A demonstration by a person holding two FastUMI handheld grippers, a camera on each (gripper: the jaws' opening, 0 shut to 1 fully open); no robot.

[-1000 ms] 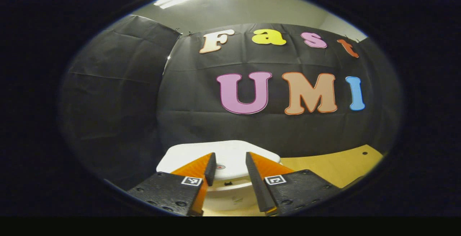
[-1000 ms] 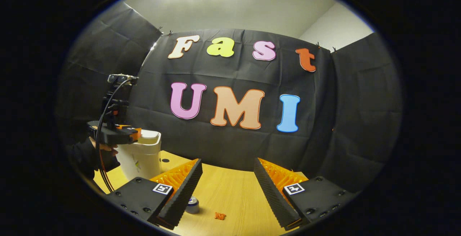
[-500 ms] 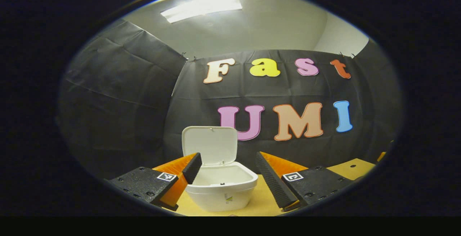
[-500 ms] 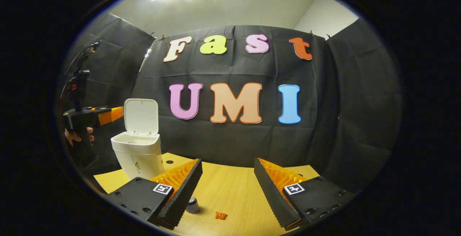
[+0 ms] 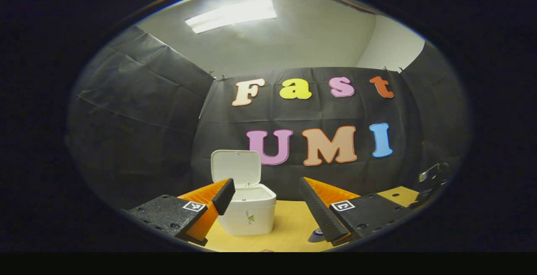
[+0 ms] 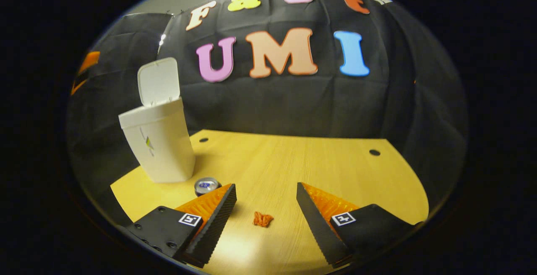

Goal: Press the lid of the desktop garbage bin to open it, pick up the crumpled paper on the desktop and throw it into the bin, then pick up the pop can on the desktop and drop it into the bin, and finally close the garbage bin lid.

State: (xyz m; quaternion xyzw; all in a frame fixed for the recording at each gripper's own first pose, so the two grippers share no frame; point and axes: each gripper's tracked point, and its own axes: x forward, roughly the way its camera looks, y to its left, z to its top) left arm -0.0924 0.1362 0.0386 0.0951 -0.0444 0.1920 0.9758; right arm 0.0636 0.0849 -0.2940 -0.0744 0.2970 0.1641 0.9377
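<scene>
Crumpled paper (image 6: 263, 219) is seen in the right gripper view as a small orange wad lying on the wooden desktop (image 6: 319, 161), between and just ahead of the fingers of the right gripper (image 6: 266, 201), whose jaws are held wide apart and empty. It is judged to be very light and soft, so it is best pinched across its middle with the tips lowered to the wood; little squeeze is needed, though it may be flicked aside by one finger arriving first. The pop can (image 6: 206, 185) is seen end-on just beside the left finger, near the foot of the garbage bin (image 6: 159, 149). Its lid (image 6: 158, 82) is standing upright, leaving the mouth open. Open wood is offered to the right; the curved desk edge lies beyond.

In the left gripper view, the bin (image 5: 247, 212) is seen beyond the fingers of the left gripper (image 5: 268, 199), which is spread open and empty, well apart from it. A can top (image 5: 317, 234) is glimpsed beside the right finger. Room above the bin's mouth is judged unobstructed for a drop.
</scene>
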